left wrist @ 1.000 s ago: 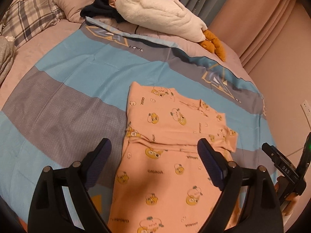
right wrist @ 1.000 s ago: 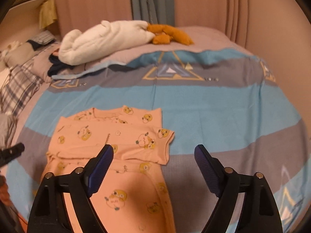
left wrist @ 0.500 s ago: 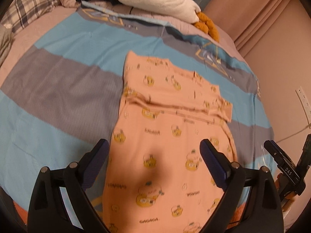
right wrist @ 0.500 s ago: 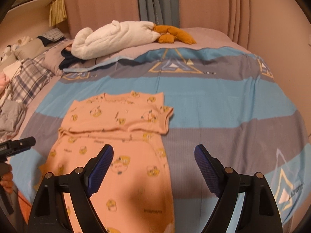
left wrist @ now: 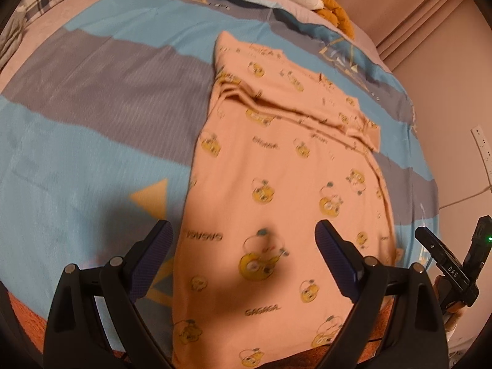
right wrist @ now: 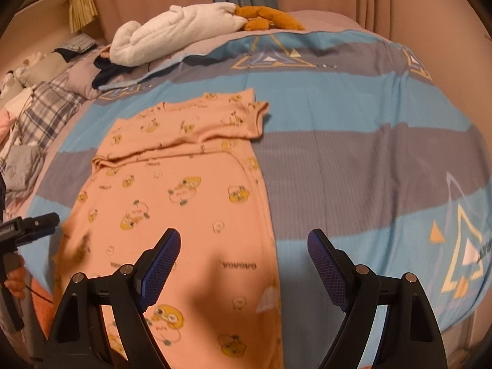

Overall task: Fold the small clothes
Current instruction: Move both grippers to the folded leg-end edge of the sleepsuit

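Note:
A small peach garment [left wrist: 276, 190] printed with yellow cartoon figures lies flat on the striped bed cover [left wrist: 92, 107]. Its far end is folded over into a band. My left gripper [left wrist: 243, 240] hangs open above the garment's near part, close to its left edge, with nothing between the fingers. In the right wrist view the same garment [right wrist: 184, 190] stretches away from me. My right gripper [right wrist: 243, 246] is open above its near right edge, one finger over the cloth and the other over the cover. Each view shows the other gripper at its side edge.
A white plush toy [right wrist: 175, 30] with orange feet and dark clothes [right wrist: 107, 70] lie at the bed's far end. Plaid pillows [right wrist: 46, 110] sit far left. A wall with a socket strip [left wrist: 481, 144] stands right of the bed. An orange rug [left wrist: 27, 316] shows below the bed's near edge.
Both grippers have come down and toward the garment's near end, pitching further downward. The garment fills more of both views. Both jaws stay open.

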`<move>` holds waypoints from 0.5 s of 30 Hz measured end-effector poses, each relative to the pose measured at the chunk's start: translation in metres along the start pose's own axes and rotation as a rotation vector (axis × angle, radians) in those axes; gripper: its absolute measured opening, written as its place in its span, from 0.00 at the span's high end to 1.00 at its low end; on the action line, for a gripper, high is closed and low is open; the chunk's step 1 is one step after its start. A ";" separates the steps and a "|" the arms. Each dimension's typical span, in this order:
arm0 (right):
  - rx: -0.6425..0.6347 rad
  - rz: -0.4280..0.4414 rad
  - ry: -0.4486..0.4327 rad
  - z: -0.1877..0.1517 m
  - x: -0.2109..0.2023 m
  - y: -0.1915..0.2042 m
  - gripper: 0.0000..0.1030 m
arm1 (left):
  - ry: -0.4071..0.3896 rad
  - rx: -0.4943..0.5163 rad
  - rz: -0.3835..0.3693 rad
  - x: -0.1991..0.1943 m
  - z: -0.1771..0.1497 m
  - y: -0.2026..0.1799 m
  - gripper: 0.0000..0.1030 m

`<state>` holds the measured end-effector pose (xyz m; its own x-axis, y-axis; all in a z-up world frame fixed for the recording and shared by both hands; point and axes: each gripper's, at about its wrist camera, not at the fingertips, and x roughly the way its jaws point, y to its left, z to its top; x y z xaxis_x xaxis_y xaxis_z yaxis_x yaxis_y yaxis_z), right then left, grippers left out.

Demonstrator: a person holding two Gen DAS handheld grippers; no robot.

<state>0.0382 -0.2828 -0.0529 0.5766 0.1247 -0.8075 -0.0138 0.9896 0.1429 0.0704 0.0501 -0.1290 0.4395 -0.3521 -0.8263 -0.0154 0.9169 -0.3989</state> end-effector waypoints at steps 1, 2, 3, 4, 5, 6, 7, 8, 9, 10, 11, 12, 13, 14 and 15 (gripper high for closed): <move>0.011 0.000 0.010 -0.003 0.001 -0.002 0.18 | 0.003 -0.008 -0.002 0.000 -0.002 0.002 0.10; 0.019 0.004 0.014 -0.006 0.001 -0.003 0.18 | 0.003 -0.015 -0.014 0.000 -0.005 0.005 0.10; 0.022 0.009 0.014 -0.009 0.001 -0.004 0.18 | 0.004 -0.019 -0.020 -0.001 -0.008 0.007 0.10; 0.024 0.010 0.015 -0.011 0.001 -0.005 0.18 | 0.005 -0.022 -0.020 -0.001 -0.010 0.009 0.10; 0.026 0.007 0.017 -0.015 0.001 -0.006 0.18 | 0.005 -0.023 -0.019 -0.001 -0.011 0.009 0.10; 0.026 0.005 0.019 -0.017 0.001 -0.007 0.18 | 0.006 -0.023 -0.016 -0.002 -0.014 0.011 0.10; 0.028 0.002 0.021 -0.021 0.002 -0.007 0.18 | 0.005 -0.023 -0.014 -0.002 -0.015 0.012 0.10; 0.030 0.000 0.026 -0.025 0.002 -0.008 0.18 | 0.003 -0.023 -0.012 -0.003 -0.018 0.013 0.10; 0.032 0.000 0.030 -0.027 0.002 -0.008 0.18 | 0.002 -0.022 -0.015 -0.004 -0.020 0.014 0.10; 0.031 0.002 0.036 -0.031 0.002 -0.008 0.18 | 0.003 -0.022 -0.019 -0.004 -0.022 0.015 0.11; 0.029 0.003 0.040 -0.034 0.003 -0.008 0.18 | 0.004 -0.022 -0.027 -0.005 -0.023 0.015 0.11; 0.025 0.001 0.044 -0.037 0.002 -0.008 0.18 | 0.004 -0.021 -0.033 -0.005 -0.025 0.016 0.11; 0.023 -0.005 0.047 -0.039 0.002 -0.008 0.18 | 0.006 -0.018 -0.034 -0.005 -0.026 0.016 0.11; 0.022 -0.017 0.051 -0.042 0.003 -0.008 0.18 | 0.008 -0.015 -0.032 -0.005 -0.028 0.017 0.11; 0.024 -0.026 0.054 -0.044 0.003 -0.009 0.18 | 0.003 -0.015 -0.029 -0.006 -0.031 0.018 0.11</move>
<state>0.0041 -0.2877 -0.0815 0.5315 0.1036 -0.8407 0.0207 0.9906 0.1351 0.0401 0.0630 -0.1439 0.4375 -0.3787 -0.8156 -0.0165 0.9034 -0.4284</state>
